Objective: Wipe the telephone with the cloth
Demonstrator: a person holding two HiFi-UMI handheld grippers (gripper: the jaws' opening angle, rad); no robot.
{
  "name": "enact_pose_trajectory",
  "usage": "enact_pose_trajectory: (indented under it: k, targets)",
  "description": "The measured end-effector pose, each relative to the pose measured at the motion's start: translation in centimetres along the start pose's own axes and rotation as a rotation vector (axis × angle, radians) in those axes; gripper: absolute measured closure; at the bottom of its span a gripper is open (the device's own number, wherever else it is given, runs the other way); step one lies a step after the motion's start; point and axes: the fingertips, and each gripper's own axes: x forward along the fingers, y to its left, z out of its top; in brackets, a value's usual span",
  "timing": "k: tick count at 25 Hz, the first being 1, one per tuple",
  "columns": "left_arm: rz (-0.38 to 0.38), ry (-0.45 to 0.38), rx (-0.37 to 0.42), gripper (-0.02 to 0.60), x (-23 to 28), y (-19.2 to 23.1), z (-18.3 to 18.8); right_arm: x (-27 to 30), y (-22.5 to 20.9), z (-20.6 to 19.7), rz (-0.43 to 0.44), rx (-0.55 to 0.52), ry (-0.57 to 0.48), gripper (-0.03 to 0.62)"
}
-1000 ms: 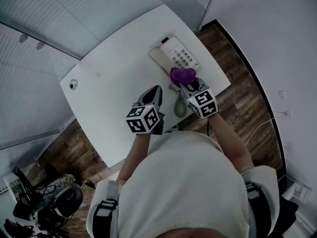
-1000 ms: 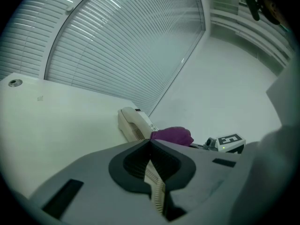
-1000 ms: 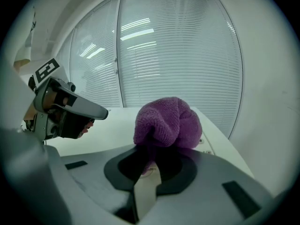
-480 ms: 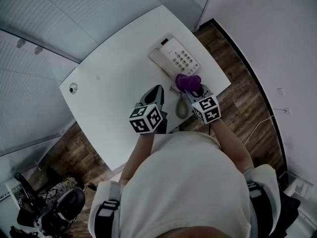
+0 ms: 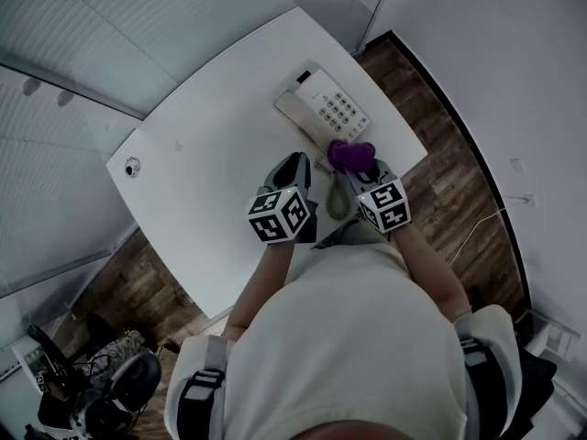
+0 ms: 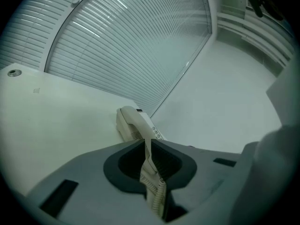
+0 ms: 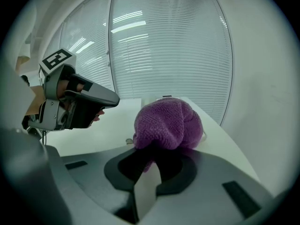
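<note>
The telephone [image 5: 323, 108] sits on the white tabletop [image 5: 211, 154], close to its right edge and toward the far corner, with the handset [image 6: 132, 122] lying on it. The left gripper [image 5: 295, 165] is closed tight, pinching the coiled cord [image 6: 154, 191] between its jaws. The right gripper [image 5: 360, 169] is clamped on a bunched purple cloth [image 5: 349, 154], which is at the telephone's near end, just beside the right edge.
</note>
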Motion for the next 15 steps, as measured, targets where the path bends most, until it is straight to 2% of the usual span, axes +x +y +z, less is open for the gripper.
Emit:
enact_pose_trajectory:
  k: [5,6,8,15]
  targets:
    - [0.036,-0.009,-0.007,0.554,1.1,-0.4,0.5,-0.5,-0.3,1.0,-0.002,-0.015,-0.011,0.548]
    - [0.043,-0.015,-0.015,0.536,1.4,-0.4,0.5,-0.5,-0.5,1.1,0.002,-0.013,-0.016,0.548]
    - [0.056,-0.018,-0.026,0.446,2.0,-0.4,0.6,-0.6,-1.0,1.5,0.011,-0.020,-0.025,0.548]
    - [0.160,-0.028,-0.043,0.384,4.2,0.1,0.9,0.1,-3.4,4.6,0.083,-0.097,-0.075,0.548]
